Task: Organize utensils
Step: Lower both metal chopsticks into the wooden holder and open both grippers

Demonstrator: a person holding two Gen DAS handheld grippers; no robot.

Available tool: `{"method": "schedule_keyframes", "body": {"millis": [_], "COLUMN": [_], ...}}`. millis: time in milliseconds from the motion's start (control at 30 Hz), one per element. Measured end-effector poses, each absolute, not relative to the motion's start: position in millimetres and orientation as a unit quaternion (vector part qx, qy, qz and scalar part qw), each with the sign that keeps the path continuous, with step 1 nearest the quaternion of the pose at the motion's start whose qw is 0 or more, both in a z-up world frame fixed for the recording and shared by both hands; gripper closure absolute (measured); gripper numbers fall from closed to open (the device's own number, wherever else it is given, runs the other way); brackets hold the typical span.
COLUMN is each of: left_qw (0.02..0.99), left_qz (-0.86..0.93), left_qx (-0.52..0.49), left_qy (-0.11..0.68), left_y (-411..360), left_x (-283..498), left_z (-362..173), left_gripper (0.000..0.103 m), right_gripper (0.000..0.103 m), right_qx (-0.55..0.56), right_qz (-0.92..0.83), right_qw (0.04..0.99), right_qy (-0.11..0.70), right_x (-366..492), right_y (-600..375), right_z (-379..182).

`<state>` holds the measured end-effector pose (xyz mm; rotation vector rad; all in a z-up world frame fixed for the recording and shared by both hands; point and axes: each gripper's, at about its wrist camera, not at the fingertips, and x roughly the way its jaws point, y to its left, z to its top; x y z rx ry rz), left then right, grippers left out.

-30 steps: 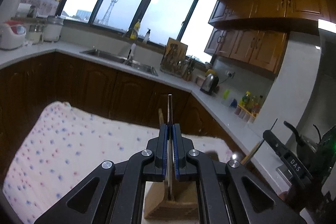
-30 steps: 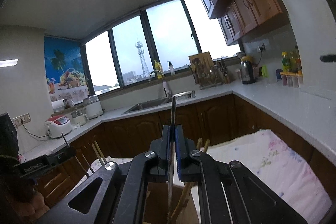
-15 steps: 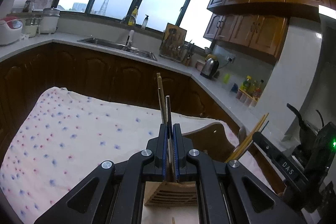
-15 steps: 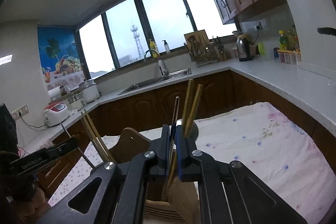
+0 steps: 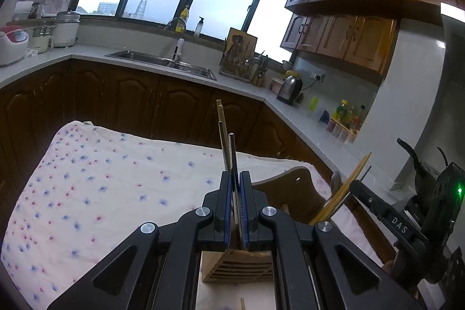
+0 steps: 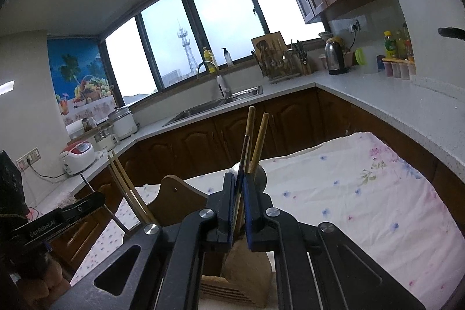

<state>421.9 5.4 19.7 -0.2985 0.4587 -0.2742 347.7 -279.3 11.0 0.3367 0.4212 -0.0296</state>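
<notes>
Two pairs of tongs lower slim utensils into a wooden holder (image 5: 238, 266) standing on a table draped in a flower-print cloth (image 5: 101, 188), in a kitchen with dark cabinets and a wide window. A second ago each camera looked higher, at window and ceiling, with the cloth low in frame. Both views now tip down onto the holder, and the bamboo chopsticks (image 6: 255, 141) already standing in it rise clear in front of the tongs. Judged from that, the utensils are well into their slots and the release is close.

The left tongs (image 5: 236, 211) are pressed together, pinching a thin dark-and-silver chopstick (image 5: 232, 153) that stands nearly upright, just right of two pale chopsticks (image 5: 221, 132). Its lower end drops out of sight behind the tongs toward the holder's slatted front.

The right tongs (image 6: 239, 211) are likewise squeezed tight on a dark slim utensil (image 6: 245, 153), with the bamboo pair and a round spoon bowl (image 6: 261, 177) just behind it. Whether either tip has reached the bottom is hidden.

Each hand aims its tongs forward and slightly downward over the near edge of the holder, the two side by side. The left view shows the right device (image 5: 407, 222) at its right edge, and the right view shows the left device (image 6: 52, 220) at its left edge. More chopsticks (image 6: 128, 188) lean in the holder's left compartment, in front of its arched back (image 6: 180, 193).
</notes>
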Motion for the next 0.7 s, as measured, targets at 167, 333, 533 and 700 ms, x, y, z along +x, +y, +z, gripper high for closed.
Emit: {"method": "schedule_keyframes", "body": {"millis": [167,333,533,700], "left_qw": [0.954,0.954,0.955,0.957], "left_qz": [-0.13,-0.129,-0.117,-0.107], "left_qx": [-0.141,-0.141,-0.141,-0.141], "left_qy": [0.231,0.233,0.233,0.232], "left_y": [3.2,2.7,6.0,11.9], "left_x": [422.7,422.0,419.3,411.0], "left_z": [23.2,24.9,27.8,30.6], "left_gripper": [0.096,0.096,0.078,0.047], "right_gripper": [0.097,0.092,0.09,0.045], "right_qx": [0.176,0.179,0.191,0.201], "right_qz": [-0.008,-0.007,-0.005,-0.013], "right_qw": [0.96,0.957,0.953,0.953], "right_qy": [0.218,0.229,0.237,0.226], "right_x": [350.5,352.6,351.7,344.5], "right_y": [-285.0,-286.6,-291.5,-295.9], "right_z": [11.1,12.0,11.9,14.0]}}
